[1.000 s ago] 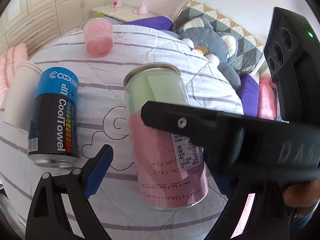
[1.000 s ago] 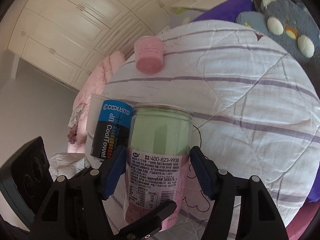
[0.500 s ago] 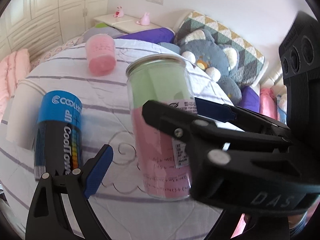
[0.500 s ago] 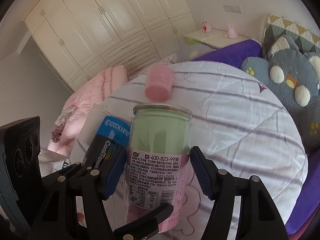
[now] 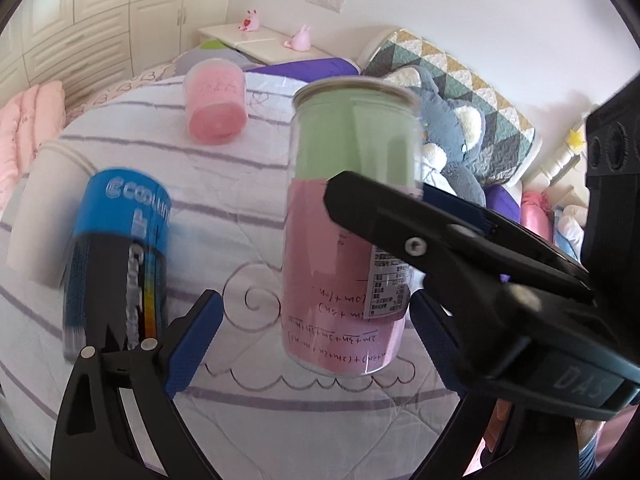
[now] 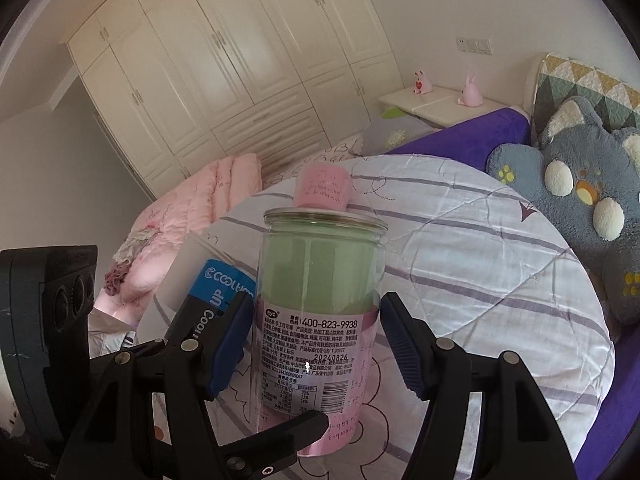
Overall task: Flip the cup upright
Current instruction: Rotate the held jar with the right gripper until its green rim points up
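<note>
A clear plastic cup (image 5: 352,216) lined with green and pink paper stands nearly upright, lifted off the quilt; it also shows in the right wrist view (image 6: 316,316). My right gripper (image 6: 316,344) has its blue pads on either side of it and holds it. From the left wrist view the right gripper's black fingers (image 5: 460,248) cross in front of the cup. My left gripper (image 5: 308,336) is open around the cup's lower part, with its pads apart from it.
A blue and black CoolTowel can (image 5: 116,256) stands left of the cup, with a white paper cup (image 5: 40,208) behind it. A small pink cup (image 5: 216,108) lies further back on the striped quilt (image 5: 256,208). A grey plush toy (image 6: 580,188) and pillows lie at the right.
The cup has gone from tilted on the quilt to nearly upright and has risen, carried by the right gripper. Both views now look more level across the bed.
</note>
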`<state>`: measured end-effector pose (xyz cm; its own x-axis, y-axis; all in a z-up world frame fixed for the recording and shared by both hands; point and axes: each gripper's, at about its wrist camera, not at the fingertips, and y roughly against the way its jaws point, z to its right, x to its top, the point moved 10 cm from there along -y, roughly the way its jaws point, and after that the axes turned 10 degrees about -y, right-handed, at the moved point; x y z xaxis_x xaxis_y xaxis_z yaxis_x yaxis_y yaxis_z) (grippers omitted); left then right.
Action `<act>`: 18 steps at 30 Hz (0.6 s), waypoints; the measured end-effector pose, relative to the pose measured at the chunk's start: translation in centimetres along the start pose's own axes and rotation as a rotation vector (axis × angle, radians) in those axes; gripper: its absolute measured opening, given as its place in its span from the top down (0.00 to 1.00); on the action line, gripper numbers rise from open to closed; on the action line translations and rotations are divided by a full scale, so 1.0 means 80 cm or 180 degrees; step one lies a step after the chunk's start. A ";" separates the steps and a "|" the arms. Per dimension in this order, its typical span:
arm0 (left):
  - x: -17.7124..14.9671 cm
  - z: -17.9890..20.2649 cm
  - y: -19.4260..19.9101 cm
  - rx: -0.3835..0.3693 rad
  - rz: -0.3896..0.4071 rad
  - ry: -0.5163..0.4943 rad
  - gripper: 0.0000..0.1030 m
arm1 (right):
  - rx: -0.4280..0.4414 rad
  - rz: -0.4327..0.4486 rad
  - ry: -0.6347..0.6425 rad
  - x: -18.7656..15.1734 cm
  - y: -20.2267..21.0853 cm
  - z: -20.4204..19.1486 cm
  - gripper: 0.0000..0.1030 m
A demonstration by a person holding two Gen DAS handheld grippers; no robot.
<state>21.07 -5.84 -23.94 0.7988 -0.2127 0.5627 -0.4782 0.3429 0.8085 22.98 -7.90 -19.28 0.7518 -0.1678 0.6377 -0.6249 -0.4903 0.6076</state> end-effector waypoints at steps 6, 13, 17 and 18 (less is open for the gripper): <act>-0.020 -0.002 0.002 -0.0014 -0.0085 0.0102 0.03 | 0.0005 0.0153 0.0121 -0.012 0.018 -0.010 0.35; -0.034 0.001 0.006 0.0116 -0.0121 -0.0001 0.03 | -0.0075 0.0302 0.0264 -0.027 0.034 -0.020 0.35; -0.039 0.003 0.008 0.0155 -0.0124 -0.0047 0.03 | -0.0077 0.0343 0.0236 -0.034 0.041 -0.017 0.35; -0.040 0.004 0.009 0.0176 -0.0117 -0.0068 0.03 | -0.0084 0.0358 0.0236 -0.035 0.043 -0.017 0.35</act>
<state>18.10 -5.21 -25.11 0.8085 -0.2439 0.5356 -0.4687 0.2835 0.8366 18.42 -7.97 -18.36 0.6595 -0.1565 0.7352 -0.7105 -0.4492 0.5418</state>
